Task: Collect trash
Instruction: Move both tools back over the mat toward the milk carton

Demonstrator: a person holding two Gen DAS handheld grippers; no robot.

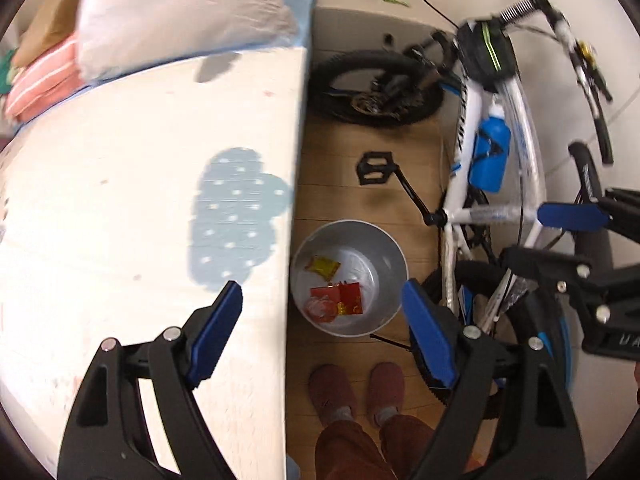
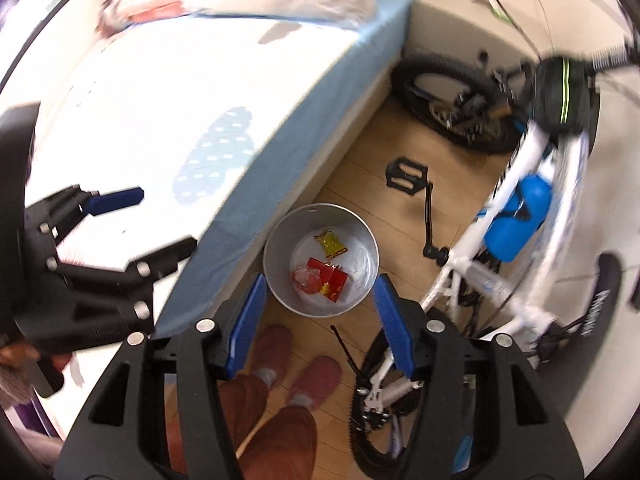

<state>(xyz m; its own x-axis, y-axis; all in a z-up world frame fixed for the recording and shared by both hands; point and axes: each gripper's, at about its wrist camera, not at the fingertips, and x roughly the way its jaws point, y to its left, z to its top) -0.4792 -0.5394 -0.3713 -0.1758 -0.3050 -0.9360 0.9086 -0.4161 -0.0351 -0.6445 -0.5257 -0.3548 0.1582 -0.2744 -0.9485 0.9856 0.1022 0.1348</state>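
A small grey bin point(image 1: 394, 254) stands on the wooden floor beside the bed. Inside it lie red wrappers point(image 1: 346, 300) and a yellow wrapper point(image 1: 322, 267). My left gripper point(image 1: 324, 332) hovers high above the bin, open, with nothing between its blue pads. In the right wrist view the same bin point(image 2: 276, 240) holds the red wrappers point(image 2: 326, 280) and the yellow wrapper point(image 2: 330, 242). My right gripper point(image 2: 320, 320) is also open and empty above it. Each view catches the other gripper at its side: the right gripper point(image 1: 560, 236) and the left gripper point(image 2: 148, 228).
The bed point(image 1: 120, 200) with a white cover and a blue cloud print fills the left; a pillow point(image 1: 180, 12) lies at its far end. A white and blue bicycle point(image 1: 492, 152) leans on the right, its pedal point(image 1: 374, 168) over the floor. A person's feet in pink slippers point(image 1: 356, 392) stand near the bin.
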